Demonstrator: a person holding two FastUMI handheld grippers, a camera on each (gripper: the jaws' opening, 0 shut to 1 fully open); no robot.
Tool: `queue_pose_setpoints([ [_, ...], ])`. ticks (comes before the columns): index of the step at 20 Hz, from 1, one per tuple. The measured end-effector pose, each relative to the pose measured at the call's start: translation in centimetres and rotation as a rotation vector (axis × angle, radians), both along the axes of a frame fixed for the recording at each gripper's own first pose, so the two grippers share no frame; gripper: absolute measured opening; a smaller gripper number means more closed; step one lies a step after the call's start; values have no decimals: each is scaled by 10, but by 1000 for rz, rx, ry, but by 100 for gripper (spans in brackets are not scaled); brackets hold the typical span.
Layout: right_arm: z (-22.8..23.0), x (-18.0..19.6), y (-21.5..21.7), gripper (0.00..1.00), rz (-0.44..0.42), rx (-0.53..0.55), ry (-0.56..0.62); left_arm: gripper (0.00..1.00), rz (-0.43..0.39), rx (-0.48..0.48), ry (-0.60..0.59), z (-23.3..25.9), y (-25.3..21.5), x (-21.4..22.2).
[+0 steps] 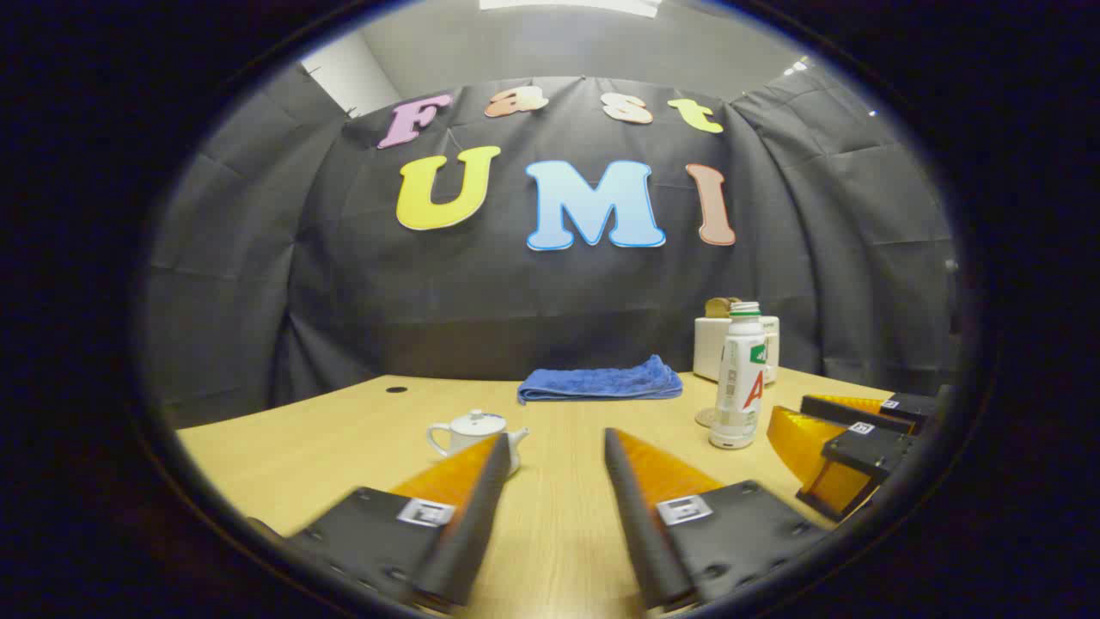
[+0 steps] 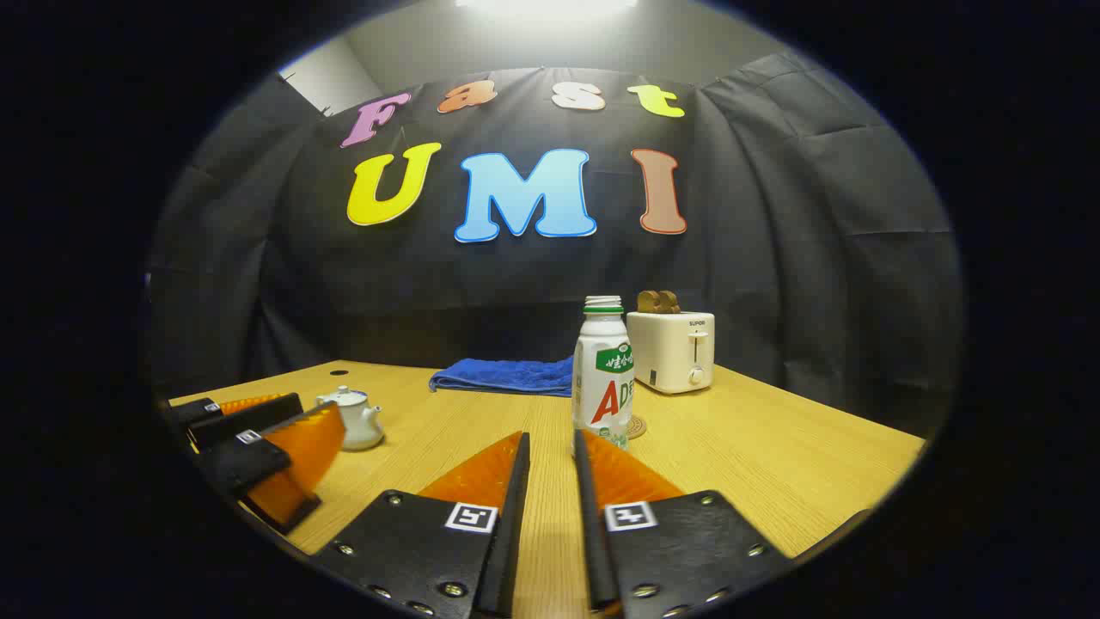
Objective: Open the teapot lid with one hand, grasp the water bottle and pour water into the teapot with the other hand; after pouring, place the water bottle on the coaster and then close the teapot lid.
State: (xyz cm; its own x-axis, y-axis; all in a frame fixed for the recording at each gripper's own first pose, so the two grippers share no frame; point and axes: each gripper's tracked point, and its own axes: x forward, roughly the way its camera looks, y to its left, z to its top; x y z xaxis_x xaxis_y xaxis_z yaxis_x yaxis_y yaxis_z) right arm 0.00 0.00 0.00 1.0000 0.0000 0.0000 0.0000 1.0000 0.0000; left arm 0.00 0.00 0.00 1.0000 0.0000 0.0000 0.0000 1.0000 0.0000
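— So, where was the left gripper (image 1: 554, 443)?
— Low over the worktop (image 1: 344, 430), jaws spread wide with nothing between them. The teapot (image 1: 473, 434), lid on, stood just ahead of its left finger; the blue towel (image 1: 600, 381) lay farther ahead by the wall.
— And the bottle?
— The water bottle (image 1: 740, 378) stood upright ahead and to its right, the coaster (image 1: 705, 418) just beside the bottle's base, the toaster (image 1: 711, 344) behind.
— The right gripper (image 2: 550, 443)?
— Jaws nearly together with a narrow gap, clasping nothing. In the right gripper view the water bottle stood just ahead, slightly right of its fingertips, the teapot well off to its left.
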Motion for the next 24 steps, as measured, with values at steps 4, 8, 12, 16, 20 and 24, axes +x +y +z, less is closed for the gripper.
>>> queue_pose_setpoints([
  [4,-1,0,-1,97,-13,-3,2,100,11,2,-1,2,0,1],
  [8,-1,0,-1,97,-11,-3,2,100,10,2,-2,2,0,0],
  [12,-1,0,2,97,3,-2,2,100,-6,0,-1,1,-4,0],
  [16,-1,0,3,97,20,-2,1,99,-20,-1,-2,2,-6,0],
  [20,-2,1,4,97,27,-2,3,99,-23,-1,-1,1,-7,1],
  [24,-1,1,5,97,37,-6,0,99,-25,2,0,-1,-8,2],
])
